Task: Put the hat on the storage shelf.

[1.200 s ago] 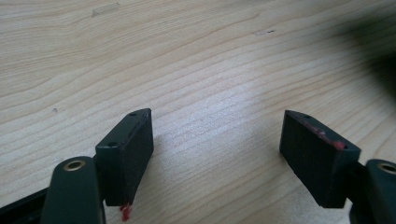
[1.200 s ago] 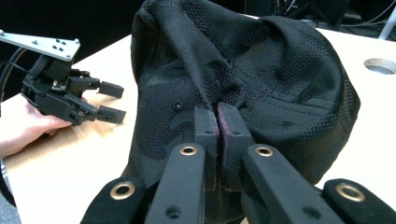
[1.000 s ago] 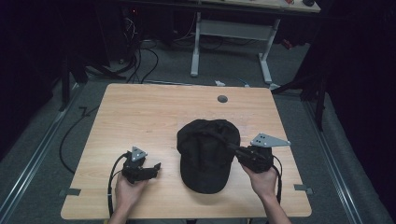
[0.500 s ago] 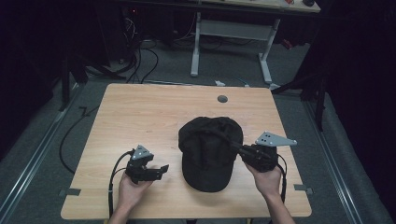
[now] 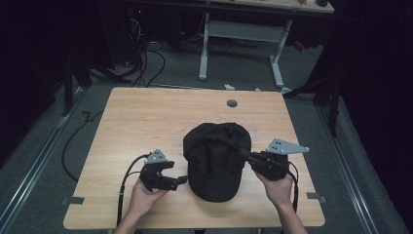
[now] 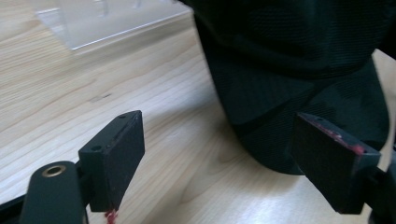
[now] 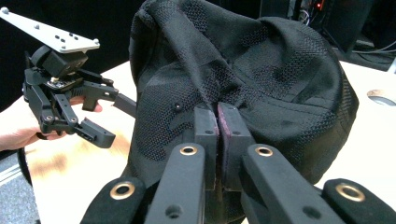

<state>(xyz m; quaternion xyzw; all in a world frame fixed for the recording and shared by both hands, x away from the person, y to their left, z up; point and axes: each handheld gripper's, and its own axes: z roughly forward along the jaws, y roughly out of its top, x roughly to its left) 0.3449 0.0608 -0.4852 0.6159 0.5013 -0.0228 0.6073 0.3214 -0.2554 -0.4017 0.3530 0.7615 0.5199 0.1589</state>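
Note:
A black cap (image 5: 216,161) lies on the wooden table (image 5: 146,122), crown toward the far side. My right gripper (image 5: 242,152) is at its right side, shut on a fold of the cap's fabric; in the right gripper view the pads (image 7: 217,116) pinch the mesh cloth (image 7: 261,65). My left gripper (image 5: 175,173) hovers just left of the cap, a little above the table. Its jaws have just been opening and stand wide, with nothing between them. In the left gripper view its jaws (image 6: 219,140) frame bare wood, with the cap's edge (image 6: 299,70) ahead at the right. The right gripper view shows the left gripper (image 7: 116,119) beside the cap.
A round grey cable hole (image 5: 232,103) sits in the table's far middle. Beyond the table stands a white desk frame (image 5: 204,48), and cables (image 5: 146,63) lie on the dark floor at the left. Both hands rest near the table's front edge.
My left gripper has risen, moved right toward the cap and spread its jaws wider. The right gripper has kept its pinch on the cap and stayed put.

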